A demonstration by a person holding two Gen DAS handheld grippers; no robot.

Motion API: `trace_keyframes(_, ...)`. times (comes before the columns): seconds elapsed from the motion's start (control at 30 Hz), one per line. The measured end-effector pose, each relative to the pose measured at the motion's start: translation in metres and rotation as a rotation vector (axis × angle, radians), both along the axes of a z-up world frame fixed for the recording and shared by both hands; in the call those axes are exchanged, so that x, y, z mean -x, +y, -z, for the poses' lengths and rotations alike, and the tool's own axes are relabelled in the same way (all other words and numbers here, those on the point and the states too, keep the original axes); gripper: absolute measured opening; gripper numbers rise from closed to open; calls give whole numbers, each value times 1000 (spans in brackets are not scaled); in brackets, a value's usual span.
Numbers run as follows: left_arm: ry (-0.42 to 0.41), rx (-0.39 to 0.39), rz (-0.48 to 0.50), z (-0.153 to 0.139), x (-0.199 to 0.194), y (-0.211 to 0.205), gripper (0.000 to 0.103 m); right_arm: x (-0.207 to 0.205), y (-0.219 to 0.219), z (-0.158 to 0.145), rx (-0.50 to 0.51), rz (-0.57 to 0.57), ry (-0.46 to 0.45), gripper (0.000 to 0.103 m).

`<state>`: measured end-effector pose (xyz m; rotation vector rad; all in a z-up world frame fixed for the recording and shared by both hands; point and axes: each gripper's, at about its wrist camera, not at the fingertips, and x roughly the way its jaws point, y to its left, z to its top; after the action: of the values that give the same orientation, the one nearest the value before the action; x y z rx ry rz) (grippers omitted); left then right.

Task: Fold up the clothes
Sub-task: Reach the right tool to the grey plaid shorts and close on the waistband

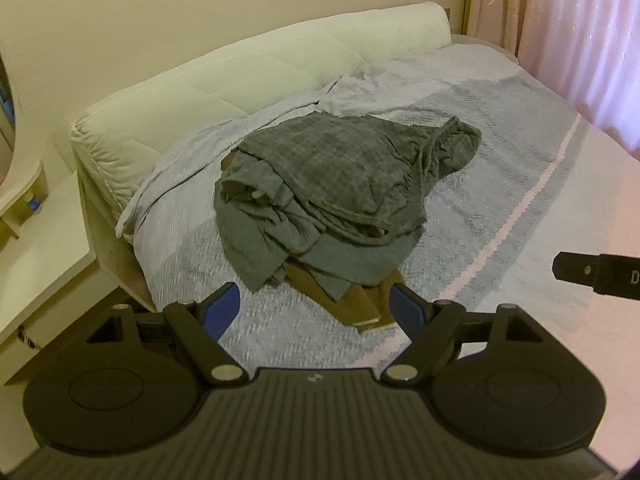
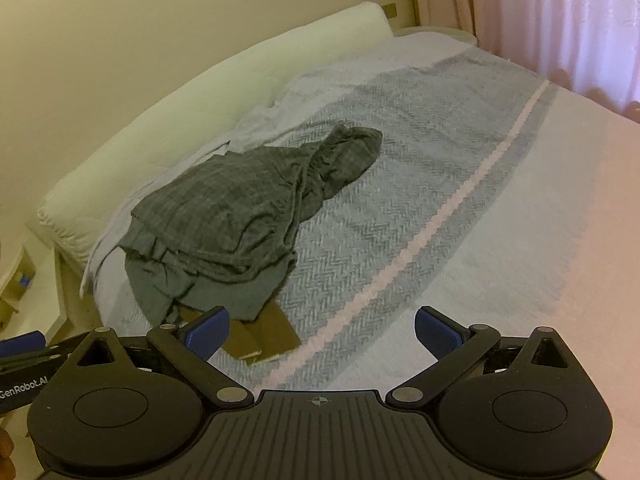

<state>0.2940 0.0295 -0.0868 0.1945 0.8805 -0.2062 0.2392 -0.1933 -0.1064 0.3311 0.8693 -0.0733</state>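
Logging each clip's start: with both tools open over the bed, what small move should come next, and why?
Probably lower the left tool onto the near edge of the grey garment. Both tools are open and empty, the right tool too, and the pile lies crumpled over a brown garment.

Home bedroom: bed [image 1: 500,184] with striped bedspread, long white bolster [image 1: 224,92], pink curtains [image 1: 580,32], bedside shelf [image 1: 44,240]
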Motion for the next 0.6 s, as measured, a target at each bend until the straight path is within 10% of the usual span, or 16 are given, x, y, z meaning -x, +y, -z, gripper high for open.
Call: trace_keyframes(0.6,29,9,71,21,-103,-11,78,-91,2,21,-49,79,-24,102)
